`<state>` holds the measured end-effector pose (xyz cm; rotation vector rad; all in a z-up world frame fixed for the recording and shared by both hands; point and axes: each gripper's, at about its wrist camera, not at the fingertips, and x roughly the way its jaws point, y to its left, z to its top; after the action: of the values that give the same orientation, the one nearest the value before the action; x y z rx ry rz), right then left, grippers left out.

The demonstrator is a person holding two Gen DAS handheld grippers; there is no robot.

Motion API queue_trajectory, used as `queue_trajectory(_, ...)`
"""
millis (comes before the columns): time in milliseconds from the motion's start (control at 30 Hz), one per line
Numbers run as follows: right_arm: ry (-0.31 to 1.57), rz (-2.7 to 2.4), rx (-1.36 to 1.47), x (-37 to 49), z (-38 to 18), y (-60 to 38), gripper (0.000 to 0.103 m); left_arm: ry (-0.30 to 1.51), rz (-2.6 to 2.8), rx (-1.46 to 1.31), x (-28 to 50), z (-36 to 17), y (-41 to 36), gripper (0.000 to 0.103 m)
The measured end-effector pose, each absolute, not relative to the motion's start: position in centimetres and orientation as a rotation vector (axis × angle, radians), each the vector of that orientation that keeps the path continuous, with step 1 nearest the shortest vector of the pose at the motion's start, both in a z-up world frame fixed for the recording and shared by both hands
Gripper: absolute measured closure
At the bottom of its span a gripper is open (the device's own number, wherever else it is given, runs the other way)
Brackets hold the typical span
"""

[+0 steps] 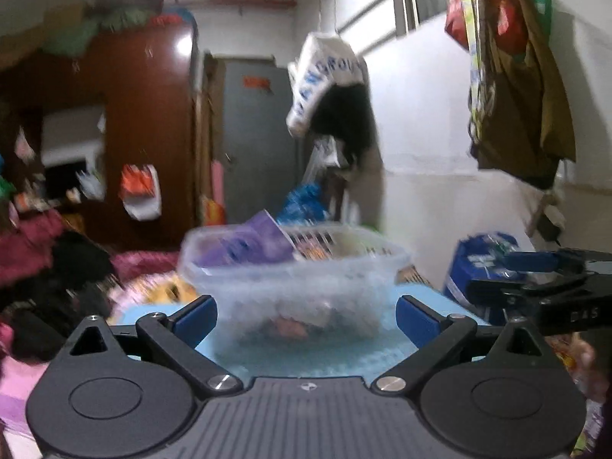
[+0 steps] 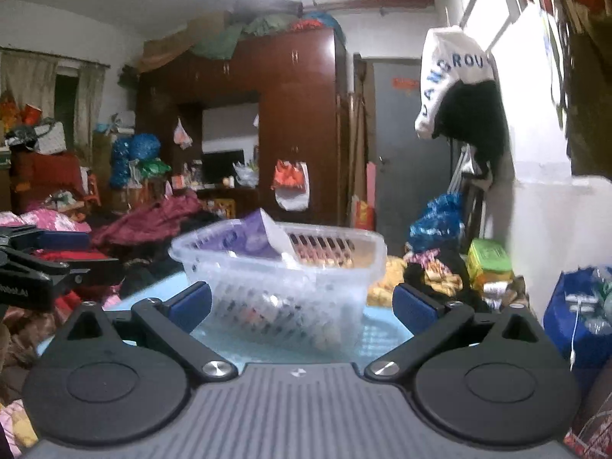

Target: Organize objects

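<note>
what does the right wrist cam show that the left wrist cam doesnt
Only the right wrist view shows the curtained window at far left and the green box by the wall. Only the left wrist view shows the olive bag hanging under the barred window. Both show the clear basket holding a purple pack on the blue table, the brown wardrobe, and open fingers, each empty.

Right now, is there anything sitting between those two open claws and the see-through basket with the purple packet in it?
Nothing visible does. The clear basket stands straight ahead of the right gripper and the left gripper, with only bare blue tabletop between. Both stand open and empty. The purple packet already leans inside the basket.
</note>
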<state>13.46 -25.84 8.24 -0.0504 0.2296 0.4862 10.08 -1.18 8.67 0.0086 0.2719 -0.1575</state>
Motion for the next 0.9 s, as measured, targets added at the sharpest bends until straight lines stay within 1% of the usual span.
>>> queue_trajectory(167, 0.294, 0.489, 0.021, 15.3, 7.0, -27.0, 0.000, 0.295, -0.128, 0.025, 11.5, 7.0, -1.2, 0.002)
queue_trajectory(300, 0.308, 0.497, 0.043, 15.1, 6.0, -27.7, 0.000, 0.293, -0.138, 0.004, 10.8, 6.3, -0.9, 0.002)
queue_trajectory(467, 0.300, 0.491, 0.034, 13.8, 5.1, -27.6, 0.000, 0.298, -0.124, 0.025, 10.3, 5.8, -1.4, 0.002)
queue_trajectory(900, 0.291, 0.502, 0.036, 13.3, 5.1, -27.5, 0.000, 0.277, -0.095, 0.008, 9.8, 5.8, -1.5, 0.002)
